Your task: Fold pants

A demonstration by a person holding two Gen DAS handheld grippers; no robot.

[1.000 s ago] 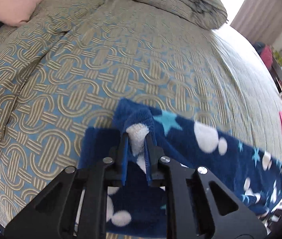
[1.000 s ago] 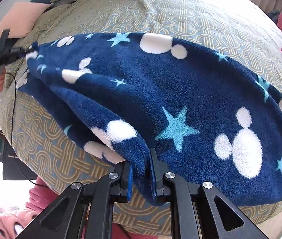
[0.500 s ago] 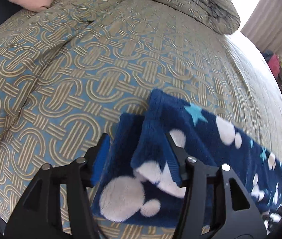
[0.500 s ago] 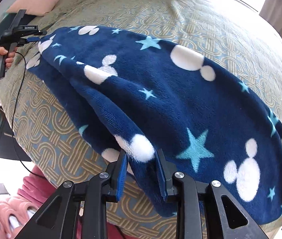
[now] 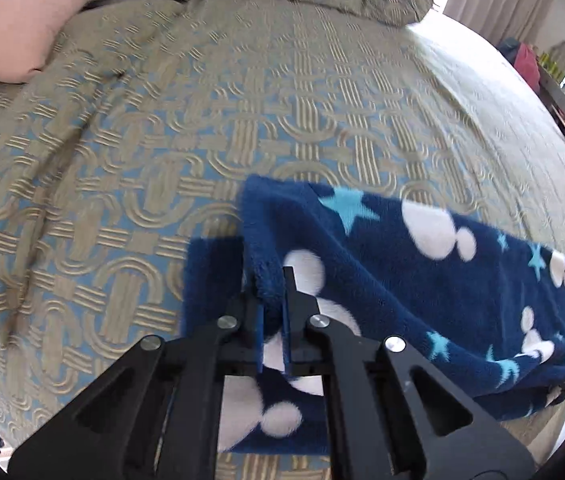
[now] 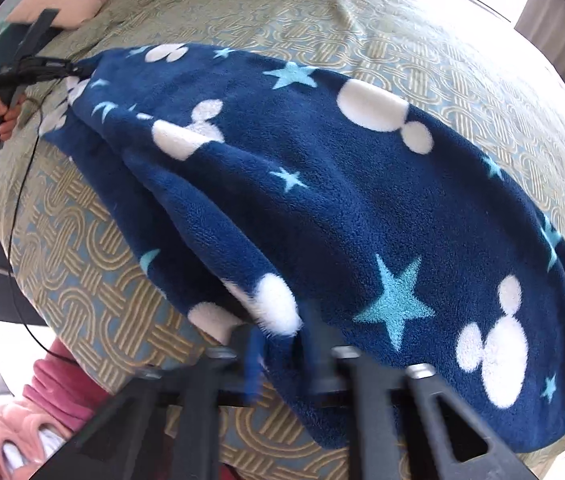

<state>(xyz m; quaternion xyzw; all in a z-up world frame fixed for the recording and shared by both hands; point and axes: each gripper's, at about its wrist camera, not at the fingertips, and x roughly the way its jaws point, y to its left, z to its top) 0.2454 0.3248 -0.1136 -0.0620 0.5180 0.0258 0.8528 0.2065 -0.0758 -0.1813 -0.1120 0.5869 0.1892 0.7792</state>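
Am watching pants point(image 6: 322, 184), navy fleece with white and light-blue prints, lying across patterned bedspread point(image 5: 162, 140). Left gripper point(image 5: 272, 304) pinching upper fabric layer at one end, jaws clamped on it. Right gripper point(image 6: 282, 356) blurred, jaws pressed on near edge fold at other end. Pink pillow point(image 5: 10, 28) sitting at head of bed.

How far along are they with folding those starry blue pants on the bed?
The navy fleece pants already lie doubled lengthwise on the patterned bedspread. In hand: the left gripper and right gripper each pinch an edge of the cloth in their fingers. Left: folding the long strip across into a compact bundle.
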